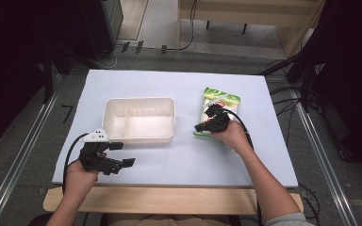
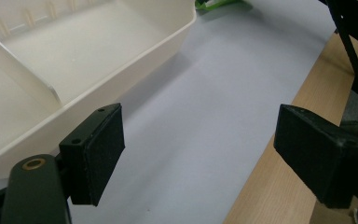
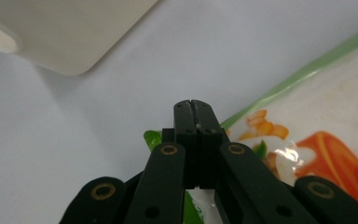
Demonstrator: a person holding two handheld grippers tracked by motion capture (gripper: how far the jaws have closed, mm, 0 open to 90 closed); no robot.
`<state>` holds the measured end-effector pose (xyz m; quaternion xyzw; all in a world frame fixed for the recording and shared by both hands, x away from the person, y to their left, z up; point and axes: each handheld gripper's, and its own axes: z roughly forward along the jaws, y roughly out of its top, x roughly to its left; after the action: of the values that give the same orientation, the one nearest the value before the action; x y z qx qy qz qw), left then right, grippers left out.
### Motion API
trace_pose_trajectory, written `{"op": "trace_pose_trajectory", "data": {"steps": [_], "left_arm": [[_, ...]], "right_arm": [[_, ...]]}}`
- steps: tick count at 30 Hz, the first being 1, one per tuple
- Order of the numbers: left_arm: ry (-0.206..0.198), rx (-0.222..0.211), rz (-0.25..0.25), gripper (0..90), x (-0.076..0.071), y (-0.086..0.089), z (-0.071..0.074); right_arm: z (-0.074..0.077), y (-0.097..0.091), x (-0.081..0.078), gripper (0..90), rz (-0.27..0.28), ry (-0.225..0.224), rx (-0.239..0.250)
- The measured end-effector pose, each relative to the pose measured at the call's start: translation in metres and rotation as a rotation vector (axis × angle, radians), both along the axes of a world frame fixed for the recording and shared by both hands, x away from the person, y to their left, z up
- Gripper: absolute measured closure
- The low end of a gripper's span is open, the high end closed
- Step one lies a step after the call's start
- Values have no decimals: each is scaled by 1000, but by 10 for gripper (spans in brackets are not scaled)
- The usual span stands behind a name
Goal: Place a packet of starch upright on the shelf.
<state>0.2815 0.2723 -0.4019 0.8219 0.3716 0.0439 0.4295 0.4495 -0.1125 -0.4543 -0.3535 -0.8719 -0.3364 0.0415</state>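
Right gripper low over the snack bag's near corner, jaws pressed together, seemingly pinching its edge. Left gripper lies level beside the white tray, jaws spread, empty.

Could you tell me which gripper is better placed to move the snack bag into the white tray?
Right: the right gripper is shut on the bag; the left gripper sits open by the tray.

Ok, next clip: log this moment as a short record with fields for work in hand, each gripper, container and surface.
work in hand: right gripper pinching the near corner of the green snack bag
right gripper: jaws shut on the bag's edge
left gripper: open, nothing between its jaws, near the table's front edge
container: white divided tray, empty, left of the bag
surface: pale table sheet
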Motion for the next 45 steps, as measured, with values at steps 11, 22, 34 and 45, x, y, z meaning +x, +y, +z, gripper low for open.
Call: {"op": "trace_pose_trajectory", "data": {"steps": [11,22,34,45], "left_arm": [[-2,2,-6,170,0,0,1],[3,18,-4,169,-1,0,0],[-2,24,8,170,-7,2,-1],[9,41,27,169,-10,5,-3]], "right_arm": [[19,-13,-3,678,-84,-31,48],[42,-56,5,487,-236,-105,68],[36,-93,27,409,-373,-89,43],[20,-110,59,343,-489,-32,1]]}}
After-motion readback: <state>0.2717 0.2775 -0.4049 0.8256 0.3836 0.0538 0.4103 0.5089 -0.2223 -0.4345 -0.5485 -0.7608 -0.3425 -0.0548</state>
